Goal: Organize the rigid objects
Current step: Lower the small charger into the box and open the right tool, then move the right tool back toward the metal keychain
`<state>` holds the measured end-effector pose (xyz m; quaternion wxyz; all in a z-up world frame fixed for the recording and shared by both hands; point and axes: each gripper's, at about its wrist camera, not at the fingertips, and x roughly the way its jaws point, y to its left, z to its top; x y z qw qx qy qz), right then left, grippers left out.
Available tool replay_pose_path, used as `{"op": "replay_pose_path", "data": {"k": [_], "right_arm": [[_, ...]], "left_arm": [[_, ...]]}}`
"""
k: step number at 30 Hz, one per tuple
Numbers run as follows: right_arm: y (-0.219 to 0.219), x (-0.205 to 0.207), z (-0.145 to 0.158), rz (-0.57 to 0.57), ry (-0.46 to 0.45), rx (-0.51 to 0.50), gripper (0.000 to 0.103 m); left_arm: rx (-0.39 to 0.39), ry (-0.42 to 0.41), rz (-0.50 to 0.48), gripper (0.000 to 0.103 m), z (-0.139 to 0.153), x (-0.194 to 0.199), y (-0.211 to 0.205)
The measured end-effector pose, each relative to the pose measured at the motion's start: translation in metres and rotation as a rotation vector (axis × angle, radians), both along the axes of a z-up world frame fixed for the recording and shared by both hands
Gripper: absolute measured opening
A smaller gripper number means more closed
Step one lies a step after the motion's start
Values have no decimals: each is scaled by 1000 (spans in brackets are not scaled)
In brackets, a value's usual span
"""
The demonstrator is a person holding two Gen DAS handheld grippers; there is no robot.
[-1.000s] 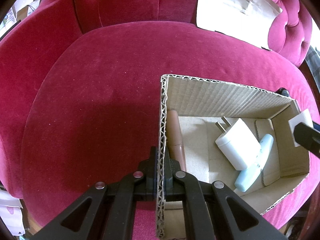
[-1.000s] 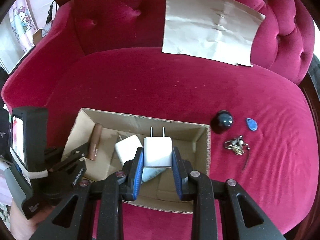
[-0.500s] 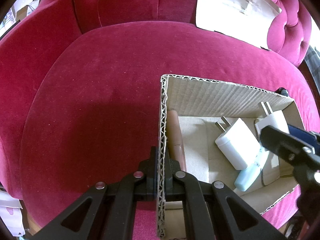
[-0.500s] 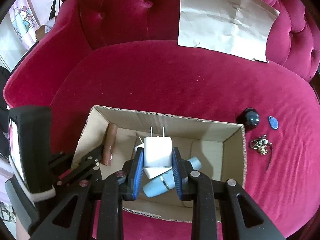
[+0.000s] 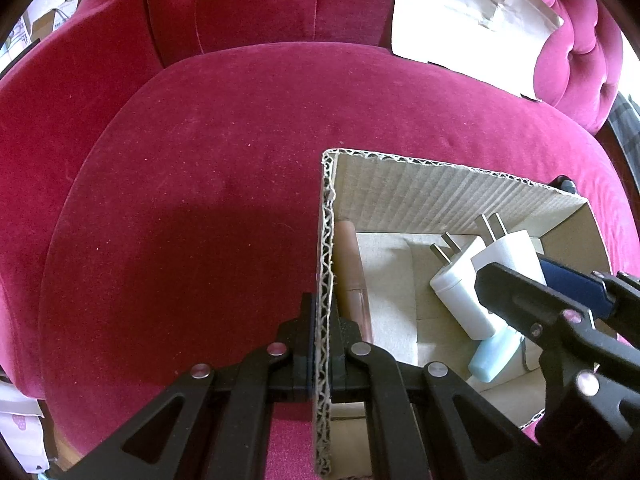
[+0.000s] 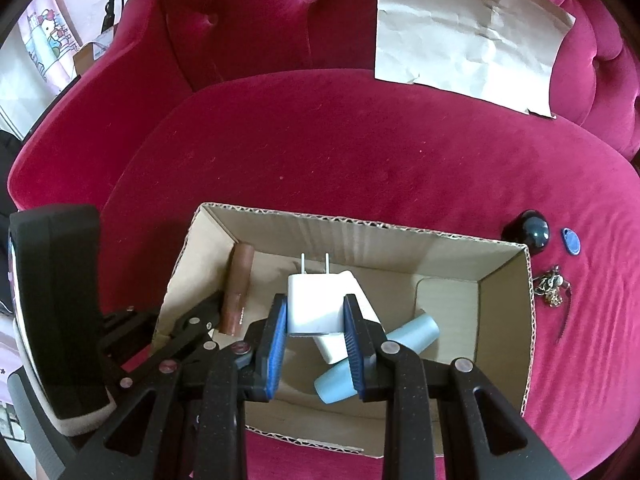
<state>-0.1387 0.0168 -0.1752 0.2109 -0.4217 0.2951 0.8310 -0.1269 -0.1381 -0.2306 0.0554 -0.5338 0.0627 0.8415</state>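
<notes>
An open cardboard box (image 6: 505, 308) sits on the red velvet sofa seat; it also shows in the left wrist view (image 5: 440, 192). My left gripper (image 5: 323, 312) is shut on the box's left wall (image 5: 325, 264). My right gripper (image 6: 314, 312) is shut on a white charger plug (image 6: 310, 304), prongs forward, held over the inside of the box; the plug also shows in the left wrist view (image 5: 508, 254). Inside lie a second white charger (image 5: 460, 292), a light blue tube (image 6: 412, 334) and a brown tube (image 6: 238, 284).
On the seat right of the box lie a dark round object (image 6: 534, 232), a blue key fob (image 6: 571, 242) and a bunch of keys (image 6: 552, 284). A crumpled sheet of brown paper (image 6: 464, 28) leans on the sofa back.
My right gripper has carried the white charger plug leftward and lower into the box, over the other charger. My left gripper has stayed clamped on the box wall.
</notes>
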Motion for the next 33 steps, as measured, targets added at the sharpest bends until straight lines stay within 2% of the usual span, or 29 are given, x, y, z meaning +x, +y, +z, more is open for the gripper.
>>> {"op": "replay_pose_path", "data": {"k": [6,7,8,9,11,13,17,22,33], "right_arm": [[2,1,1,-14,-1,-2,31],[4,0,0,-22,-4,1,38],[5,2,0,-32,-5,5,50],[6,4,0,-42,-3,6,55],[8,6,-1,-61,-2,4,77],[11,8,0,-75,2,6,85],[14,7,-1,-77,-22,31,95],[14,10,-1,-82,-42,69,103],[25,27,7,-112,-35,80,103]], "left_arm": [[-1,0,0,3,0,-1,2],[-2,0,-1,3,-1,-1,2],[-3,0,-1,3,-1,-2,3],[-2,0,-1,3,-1,-3,3],[-1,0,-1,3,-1,-3,3],[0,0,-1,3,-1,-4,3],[1,-1,-1,3,-2,-4,3],[0,-1,-3,3,-2,-4,3],[7,-4,1,3,-1,-1,3]]}}
